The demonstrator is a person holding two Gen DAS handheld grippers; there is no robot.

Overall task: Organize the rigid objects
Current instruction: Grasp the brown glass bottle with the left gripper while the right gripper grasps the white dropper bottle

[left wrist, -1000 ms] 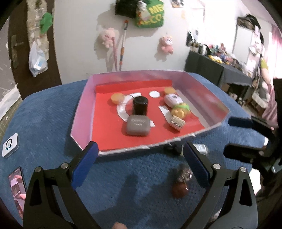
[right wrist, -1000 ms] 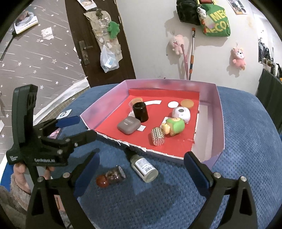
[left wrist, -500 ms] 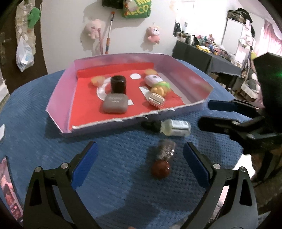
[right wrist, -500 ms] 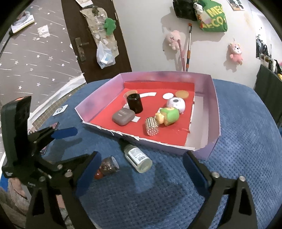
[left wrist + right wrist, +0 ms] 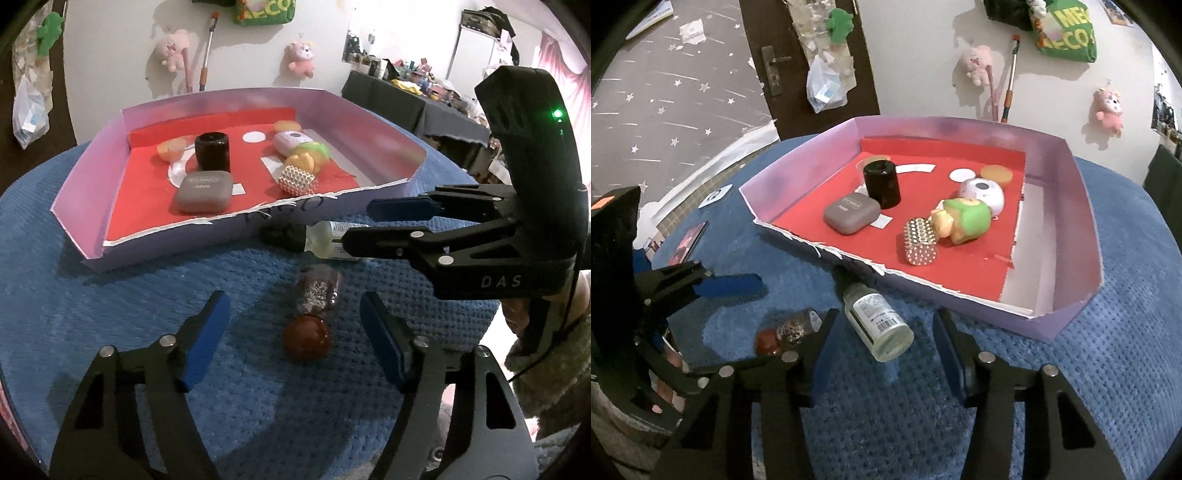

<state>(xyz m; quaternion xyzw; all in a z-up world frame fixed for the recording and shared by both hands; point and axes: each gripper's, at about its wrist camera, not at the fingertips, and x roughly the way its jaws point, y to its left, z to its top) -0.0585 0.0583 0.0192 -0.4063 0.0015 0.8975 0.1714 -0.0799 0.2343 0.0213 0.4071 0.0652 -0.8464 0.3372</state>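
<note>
Both claws gape with nothing between their pads: the left gripper point(image 5: 295, 332) flanks a glittery vial with a round red stopper point(image 5: 312, 314); the right gripper point(image 5: 882, 343) straddles a clear glass bottle with a printed label point(image 5: 877, 319), lying at 6 o'clock just outside the torn lilac cardboard tray point(image 5: 1082, 206); all on nubby blue cloth point(image 5: 1108, 369).

Left gripper point(image 5: 295, 332): jaws wide, vial point(image 5: 314, 314) lay between them.
Right gripper point(image 5: 882, 343): jaws wide, straddling bottle point(image 5: 877, 315).
Ahead: tray wall point(image 5: 960, 299) blocked both.
</note>
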